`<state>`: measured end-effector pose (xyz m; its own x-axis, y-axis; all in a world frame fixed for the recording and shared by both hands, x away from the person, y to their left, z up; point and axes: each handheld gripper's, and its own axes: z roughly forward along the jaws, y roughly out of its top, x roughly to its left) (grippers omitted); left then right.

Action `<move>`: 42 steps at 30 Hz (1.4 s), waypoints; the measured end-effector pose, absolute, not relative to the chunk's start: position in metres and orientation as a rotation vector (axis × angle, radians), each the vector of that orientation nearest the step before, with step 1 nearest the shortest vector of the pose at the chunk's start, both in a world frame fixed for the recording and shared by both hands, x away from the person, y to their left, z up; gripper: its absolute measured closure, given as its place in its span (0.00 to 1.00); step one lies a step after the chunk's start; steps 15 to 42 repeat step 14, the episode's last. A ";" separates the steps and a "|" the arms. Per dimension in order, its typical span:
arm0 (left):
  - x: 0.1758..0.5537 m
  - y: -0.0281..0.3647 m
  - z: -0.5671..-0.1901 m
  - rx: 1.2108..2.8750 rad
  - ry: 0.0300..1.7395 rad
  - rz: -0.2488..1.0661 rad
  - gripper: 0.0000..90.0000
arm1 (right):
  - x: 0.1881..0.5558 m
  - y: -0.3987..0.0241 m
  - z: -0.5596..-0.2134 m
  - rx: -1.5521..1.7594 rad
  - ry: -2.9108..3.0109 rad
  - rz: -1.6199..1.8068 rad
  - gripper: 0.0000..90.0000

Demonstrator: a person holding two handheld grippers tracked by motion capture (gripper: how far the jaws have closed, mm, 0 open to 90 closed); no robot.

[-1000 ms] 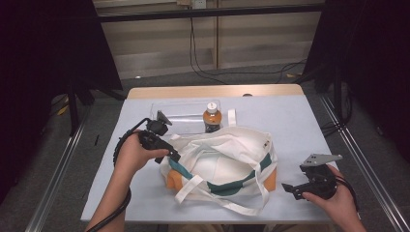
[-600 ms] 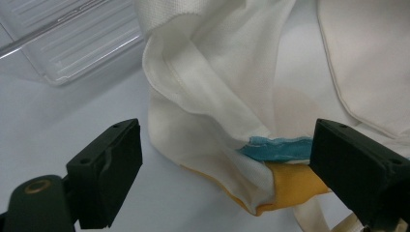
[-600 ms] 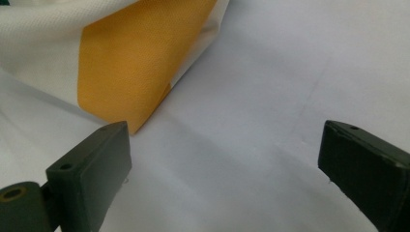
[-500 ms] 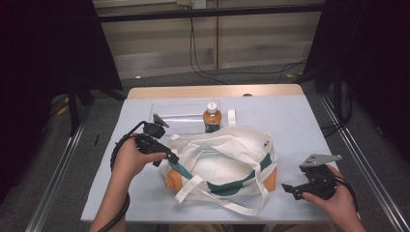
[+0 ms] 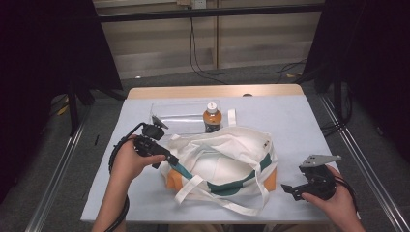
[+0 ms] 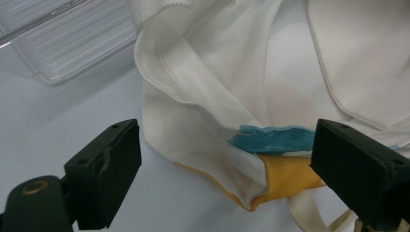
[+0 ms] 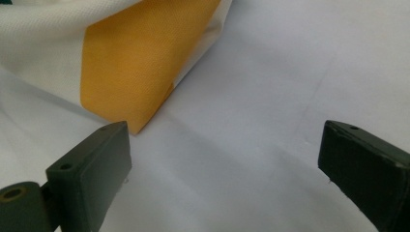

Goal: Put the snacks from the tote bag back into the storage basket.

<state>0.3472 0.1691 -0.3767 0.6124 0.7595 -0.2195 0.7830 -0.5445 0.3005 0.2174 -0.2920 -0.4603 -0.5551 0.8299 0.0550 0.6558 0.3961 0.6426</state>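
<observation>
A white cloth tote bag with orange base corners and a teal band lies in the middle of the table, its straps loose in front. My left gripper sits at the bag's left end. In the left gripper view it stands open, and the bag's folded corner, with teal and orange cloth, lies between the jaws without being pressed. My right gripper rests near the front right of the table. It is open over bare tabletop, just short of the bag's orange corner.
An orange-brown bottle with a white cap stands behind the bag. A clear plastic tray lies to the bottle's left. The table has a pale cover, and metal rails run along both its sides.
My left gripper has drawn back a little from the bag's left end. The right gripper has kept still.
</observation>
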 end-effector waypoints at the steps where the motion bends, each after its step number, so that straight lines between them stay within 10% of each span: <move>1: 0.347 0.169 -0.377 2.475 1.239 -0.092 0.12 | 0.217 -0.292 -0.460 1.304 2.383 0.909 0.05; 42: 0.344 0.185 -0.376 2.436 1.241 -0.096 0.12 | 0.216 -0.294 -0.460 1.311 2.371 0.915 0.05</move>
